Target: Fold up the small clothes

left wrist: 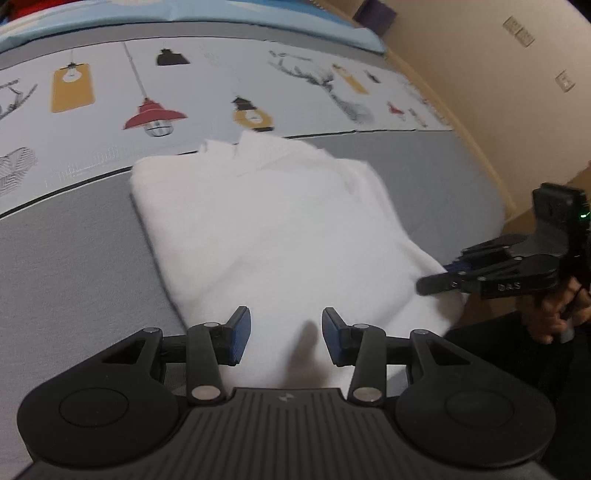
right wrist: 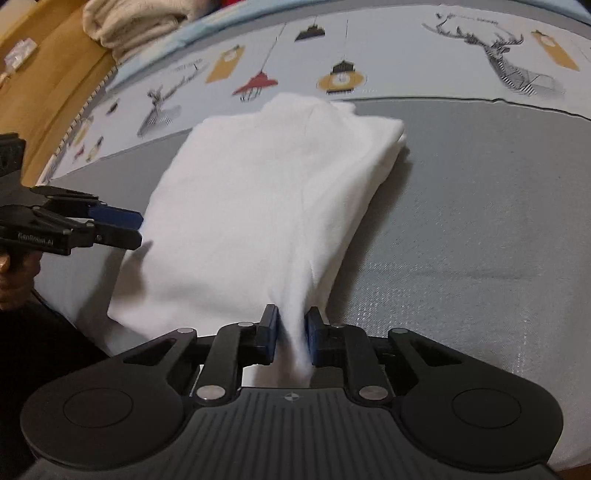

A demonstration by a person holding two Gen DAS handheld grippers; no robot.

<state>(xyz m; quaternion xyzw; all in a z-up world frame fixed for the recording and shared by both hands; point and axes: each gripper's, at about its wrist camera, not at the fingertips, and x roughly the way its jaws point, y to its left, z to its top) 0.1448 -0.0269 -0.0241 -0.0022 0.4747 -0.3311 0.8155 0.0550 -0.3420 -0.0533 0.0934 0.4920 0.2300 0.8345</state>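
Note:
A white garment (left wrist: pixel 266 229) lies folded lengthwise on the grey bedsheet (left wrist: pixel 74 266); it also shows in the right wrist view (right wrist: pixel 266 192). My left gripper (left wrist: pixel 286 334) is open and empty, hovering just above the garment's near edge. My right gripper (right wrist: pixel 291 332) is shut on the garment's near hem, which bunches between its blue pads. The right gripper shows in the left wrist view (left wrist: pixel 439 280) at the garment's right corner. The left gripper shows in the right wrist view (right wrist: pixel 138 229) at the garment's left side.
The bed has a printed cover (left wrist: pixel 221 85) with lamps and deer beyond the garment. A beige folded blanket (right wrist: pixel 136 22) lies at the far left. A wooden bed edge (right wrist: pixel 48 85) and a beige wall (left wrist: pixel 498 55) bound the bed.

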